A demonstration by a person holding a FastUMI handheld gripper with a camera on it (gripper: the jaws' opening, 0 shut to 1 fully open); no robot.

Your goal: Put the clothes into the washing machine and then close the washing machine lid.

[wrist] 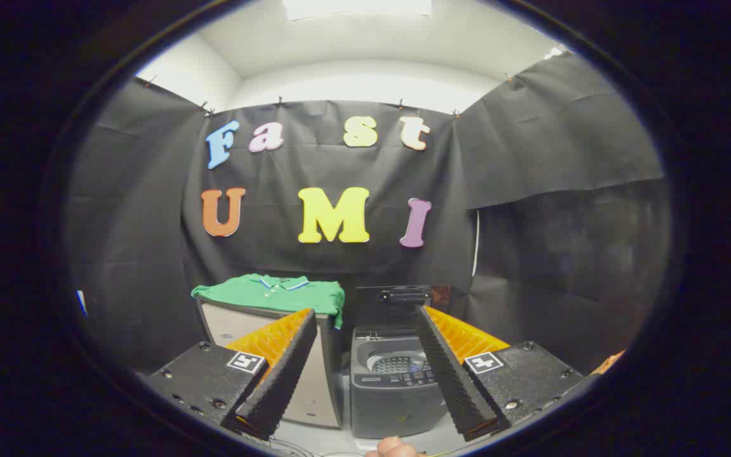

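Held the two-finger gripper (pixel 365 374) spread wide, fingers apart with nothing between them. Beyond the fingers, saw a folded green polo shirt with a pale collar (pixel 273 292) lying flat atop a beige box-shaped cabinet (pixel 315 387), one edge drooping over the cabinet's corner. Just beside the cabinet stood a small dark grey top-loading washing machine (pixel 391 381), lid (pixel 403 304) raised upright, perforated drum (pixel 397 363) exposed. Judged the shirt light, soft and limp, likely to unfold and trail once lifted; best pinched through several layers near the hanging edge or mid-fold. Could not make out the cabinet's left front or the lid's hinge, both masked by the fingers. Noted a fingertip (pixel 394 447) below.
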